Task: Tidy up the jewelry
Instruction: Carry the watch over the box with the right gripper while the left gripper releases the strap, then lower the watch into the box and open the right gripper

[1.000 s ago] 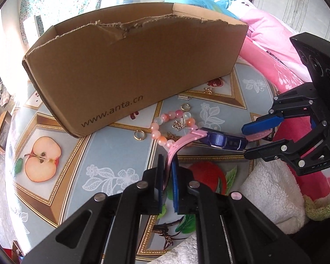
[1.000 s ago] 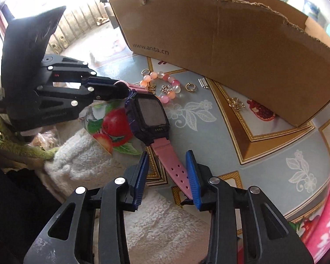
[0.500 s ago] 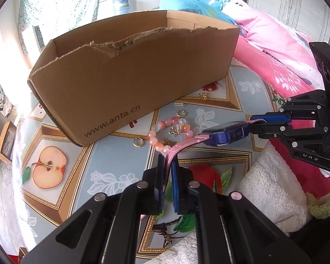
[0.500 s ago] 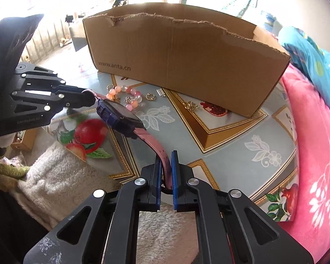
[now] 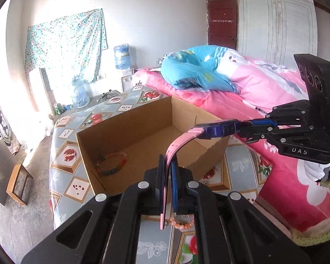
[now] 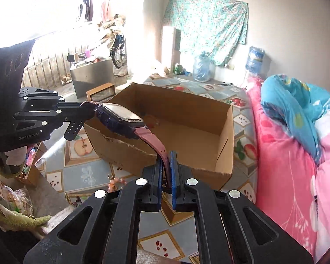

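Observation:
A watch [image 5: 217, 129] with a dark blue case and pink straps hangs in the air between both grippers, above the near wall of an open cardboard box [image 5: 143, 118]. My left gripper [image 5: 168, 169] is shut on one pink strap. My right gripper [image 6: 166, 165] is shut on the other strap, and the watch [image 6: 118, 118] shows in its view too. The box [image 6: 209, 114] holds a multicoloured bead bracelet [image 5: 111, 162]. A pink bead bracelet [image 5: 182, 223] lies on the table below the left gripper; it also shows in the right wrist view [image 6: 115, 181].
The box stands on a table with a fruit-patterned cloth [image 5: 61, 165]. A bed with pink bedding [image 5: 242, 96] and a blue quilt [image 5: 195, 70] runs along the right side. A small wooden frame [image 5: 17, 184] sits on the floor at left.
Both grippers have lifted the watch from just above the table up to over the box's near wall. The box interior is now in view. Both stay shut on the straps.

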Motion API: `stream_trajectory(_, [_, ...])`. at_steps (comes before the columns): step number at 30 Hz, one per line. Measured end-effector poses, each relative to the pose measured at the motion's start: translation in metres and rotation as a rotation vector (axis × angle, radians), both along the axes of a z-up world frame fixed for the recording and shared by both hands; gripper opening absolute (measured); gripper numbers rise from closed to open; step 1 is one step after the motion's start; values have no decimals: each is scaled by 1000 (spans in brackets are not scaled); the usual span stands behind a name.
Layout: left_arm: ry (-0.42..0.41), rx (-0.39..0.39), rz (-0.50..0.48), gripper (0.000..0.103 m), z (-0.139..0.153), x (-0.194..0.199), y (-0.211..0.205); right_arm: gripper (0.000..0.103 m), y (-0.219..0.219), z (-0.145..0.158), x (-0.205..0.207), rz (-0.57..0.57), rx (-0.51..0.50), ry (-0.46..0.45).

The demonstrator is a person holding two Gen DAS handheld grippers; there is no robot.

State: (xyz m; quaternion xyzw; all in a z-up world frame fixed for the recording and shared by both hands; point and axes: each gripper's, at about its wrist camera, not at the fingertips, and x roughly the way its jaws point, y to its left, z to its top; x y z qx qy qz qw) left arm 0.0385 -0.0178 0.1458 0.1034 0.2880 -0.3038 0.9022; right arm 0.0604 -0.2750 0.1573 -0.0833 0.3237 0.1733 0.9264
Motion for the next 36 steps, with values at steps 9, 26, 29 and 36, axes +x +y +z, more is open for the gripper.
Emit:
stream_trajectory(9, [400, 28, 87, 5, -35, 142, -9, 4, 2, -41, 151, 40, -43, 440])
stream_trajectory(26, [545, 97, 117, 25, -74, 190, -8, 3, 36, -120, 245, 55, -445, 698])
stream_trajectory(29, [516, 64, 112, 28, -65, 180, 1, 4, 38, -120, 252, 44, -465, 680])
stream_trajectory(36, [451, 17, 121, 36, -48, 154, 19, 8, 43, -122, 260, -6, -519, 625])
